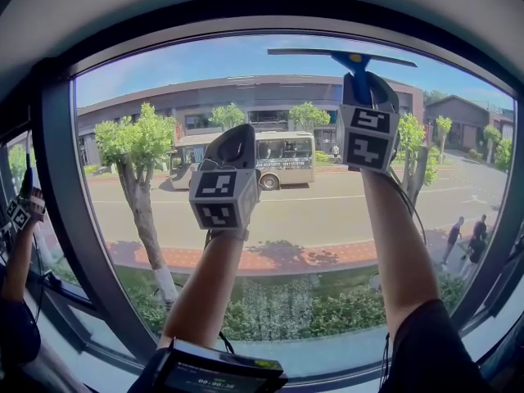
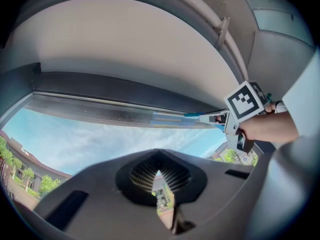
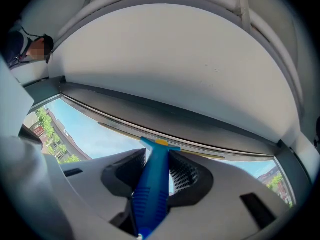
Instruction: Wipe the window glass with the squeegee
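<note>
Squeegee (image 1: 355, 65) at 1 o'clock in the head view, raised to the top of the glass (image 1: 311, 211); its blade (image 1: 340, 54) lies level just under the upper frame (image 1: 246, 13), and whether it touches the pane cannot be told. Right gripper (image 1: 366, 88) pinches the blue handle (image 3: 150, 194) between its jaws, one pad on each side of the ribbed part, with the head and blade clear beyond the fingertips at 12 o'clock in the right gripper view. Left gripper (image 1: 233, 142), at 8 o'clock from the right one and near the centre of the pane, has its jaws drawn almost together on nothing, only a thin slit of street showing between them. Judged handling: the tool is light, with a stiff plastic handle and a long, thin blade whose rubber edge is soft; the plastic may twist in the pads, since drag at either end of the wide blade levers the handle round. The ribbed stretch just below the head is the place to grip; the blade itself should not be squeezed. The glass is hard, slick and breakable, so pressure is best kept even and moderate
</note>
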